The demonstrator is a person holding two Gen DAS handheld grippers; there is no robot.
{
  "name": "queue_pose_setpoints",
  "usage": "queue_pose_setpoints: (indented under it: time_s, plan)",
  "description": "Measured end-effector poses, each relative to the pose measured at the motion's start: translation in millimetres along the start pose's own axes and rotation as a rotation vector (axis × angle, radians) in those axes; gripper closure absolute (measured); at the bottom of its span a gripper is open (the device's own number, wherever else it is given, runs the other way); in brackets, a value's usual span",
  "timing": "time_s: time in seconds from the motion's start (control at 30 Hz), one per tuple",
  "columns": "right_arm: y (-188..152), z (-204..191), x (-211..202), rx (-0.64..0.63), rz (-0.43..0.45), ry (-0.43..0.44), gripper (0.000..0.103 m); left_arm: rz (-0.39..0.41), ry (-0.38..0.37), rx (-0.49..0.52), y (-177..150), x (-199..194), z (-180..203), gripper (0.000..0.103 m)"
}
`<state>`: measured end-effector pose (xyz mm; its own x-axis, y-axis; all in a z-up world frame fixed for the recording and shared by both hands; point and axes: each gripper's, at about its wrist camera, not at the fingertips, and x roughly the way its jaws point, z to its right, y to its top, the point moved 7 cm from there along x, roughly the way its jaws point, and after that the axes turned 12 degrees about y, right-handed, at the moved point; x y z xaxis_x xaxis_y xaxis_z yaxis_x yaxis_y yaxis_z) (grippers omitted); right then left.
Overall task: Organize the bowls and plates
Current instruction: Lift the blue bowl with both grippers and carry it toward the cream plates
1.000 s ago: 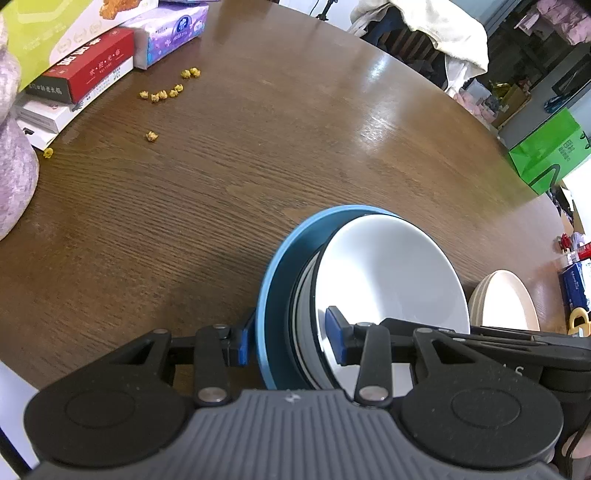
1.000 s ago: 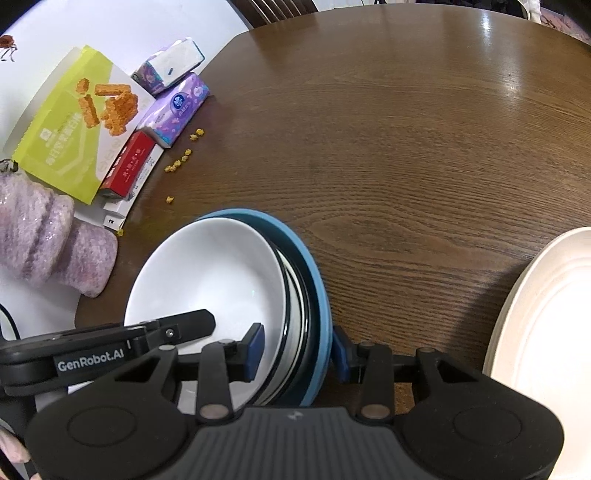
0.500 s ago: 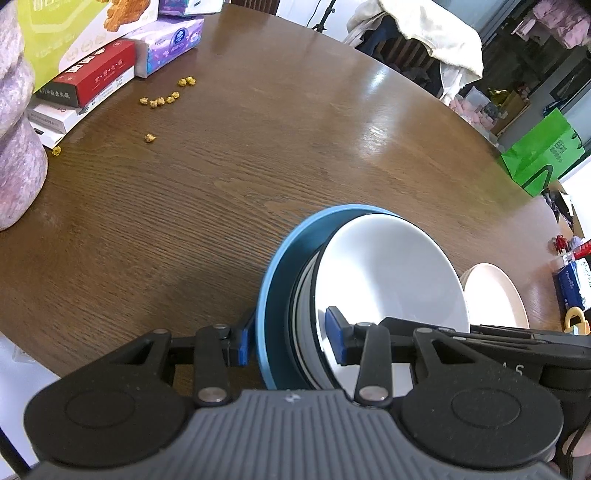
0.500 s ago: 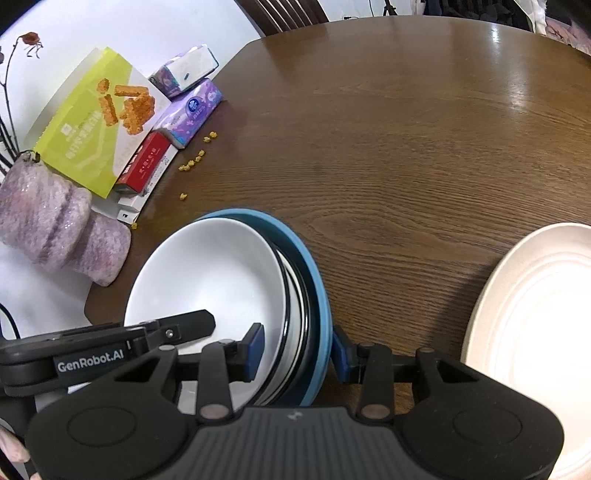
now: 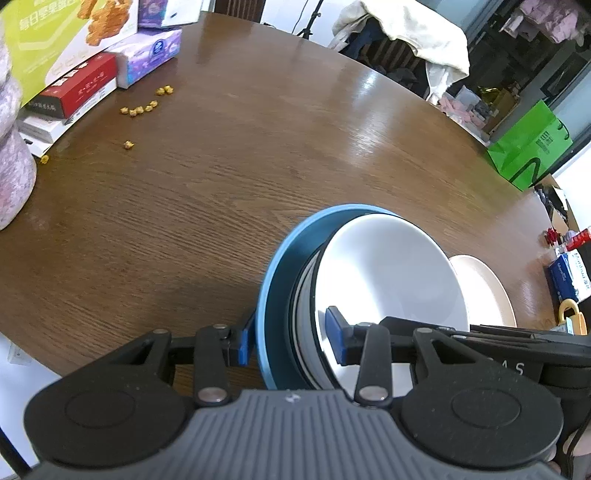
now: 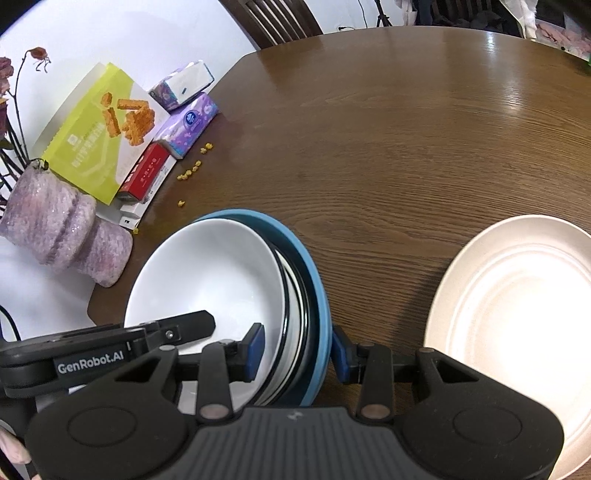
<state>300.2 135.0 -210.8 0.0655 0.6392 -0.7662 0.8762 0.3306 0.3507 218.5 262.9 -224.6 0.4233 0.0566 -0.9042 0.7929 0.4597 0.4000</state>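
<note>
A nested stack of bowls hangs above the brown table (image 5: 221,177): a white bowl (image 5: 388,273) on top, dark-rimmed bowls under it, a blue bowl (image 5: 277,295) outermost. My left gripper (image 5: 291,341) is shut on the stack's left rim, one pad inside the white bowl and one outside the blue. My right gripper (image 6: 298,350) is shut on the opposite rim of the white bowl (image 6: 207,280) and blue bowl (image 6: 317,295). A cream plate (image 6: 517,314) lies on the table to the right, also visible as the cream plate (image 5: 487,284) behind the stack.
Snack and tissue boxes (image 6: 122,147) and a purple vase (image 6: 62,229) stand at the table's left edge, with yellow crumbs (image 6: 192,170) beside them. A green bag (image 5: 528,144) and a draped chair (image 5: 406,33) stand beyond the far edge.
Both grippers have risen with the stack between them. The table looks farther off, and more of the cream plate and of the boxes shows. The grips are the same.
</note>
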Motion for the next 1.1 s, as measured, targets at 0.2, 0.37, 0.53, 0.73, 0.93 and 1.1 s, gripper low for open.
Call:
queue_pose_setpoints:
  time_s: [0.2,0.37,0.53,0.73,0.93,1.1]
  plan:
    - [-2,7,-13,0.009,0.022,-0.007,0.065,0.008,-0.012,0.021,0,-3,15,0.064]
    - [-4,14,-24,0.019,0.041,-0.017,0.065,0.012,-0.024,0.040,-2,-5,26,0.064]
    - [-7,22,-34,0.034,0.059,-0.026,0.065,0.015,-0.038,0.066,-2,-6,38,0.064]
    - [-11,30,-46,0.056,0.085,-0.042,0.065,0.015,-0.055,0.096,-1,-6,52,0.064]
    - [-12,38,-54,0.080,0.111,-0.056,0.065,0.015,-0.072,0.128,1,-6,65,0.064]
    - [-12,46,-60,0.104,0.132,-0.069,0.065,0.011,-0.088,0.159,4,-3,76,0.064]
